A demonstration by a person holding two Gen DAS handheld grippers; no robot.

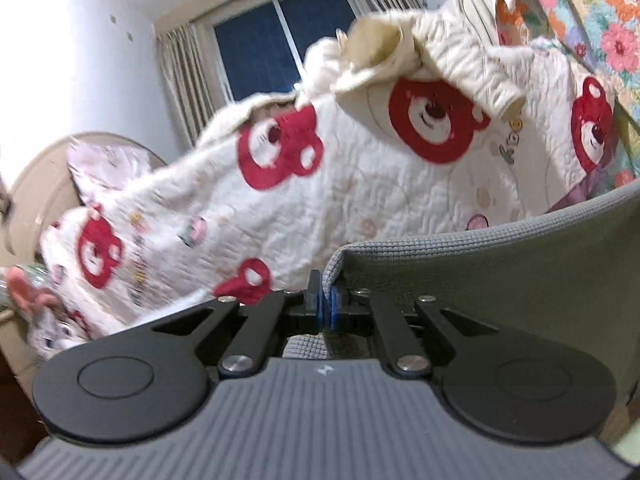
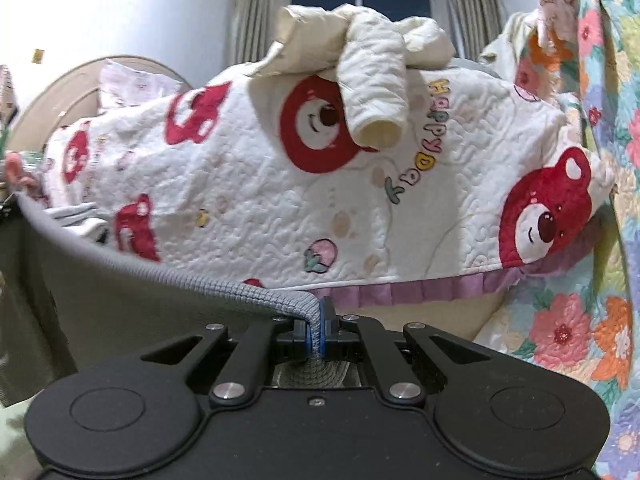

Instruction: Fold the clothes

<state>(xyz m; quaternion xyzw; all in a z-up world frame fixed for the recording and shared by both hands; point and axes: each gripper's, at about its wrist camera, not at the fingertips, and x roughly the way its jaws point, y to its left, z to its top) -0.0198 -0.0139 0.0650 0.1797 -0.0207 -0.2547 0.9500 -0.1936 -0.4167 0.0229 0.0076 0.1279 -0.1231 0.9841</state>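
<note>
Nearest the lens in the left wrist view, the left gripper [image 1: 325, 304] has its blue-padded jaws pressed together on the ribbed edge of a grey garment [image 1: 500, 276]. The cloth rises from the pinch and spreads to the right, filling the lower right of that view. In the right wrist view, the right gripper [image 2: 319, 330] pinches the same grey garment [image 2: 120, 280] in the same way, its jaws closed on the ribbed hem, which runs off to the left in a taut curve with the cloth hanging below it. So the garment is held up between the two grippers, one at each end of the hem.

Behind the garment lies a white quilt [image 2: 256, 184] printed with red bears, covering a bed. A cream padded jacket [image 2: 372, 80] sits bunched on the quilt's far side, one sleeve drooping toward the camera. A floral blanket [image 2: 592, 312] hangs at the right. At the back is a dark window [image 1: 276, 44] flanked by striped curtains [image 1: 184, 76], and a rounded beige headboard [image 2: 60, 92] shows at the left.
</note>
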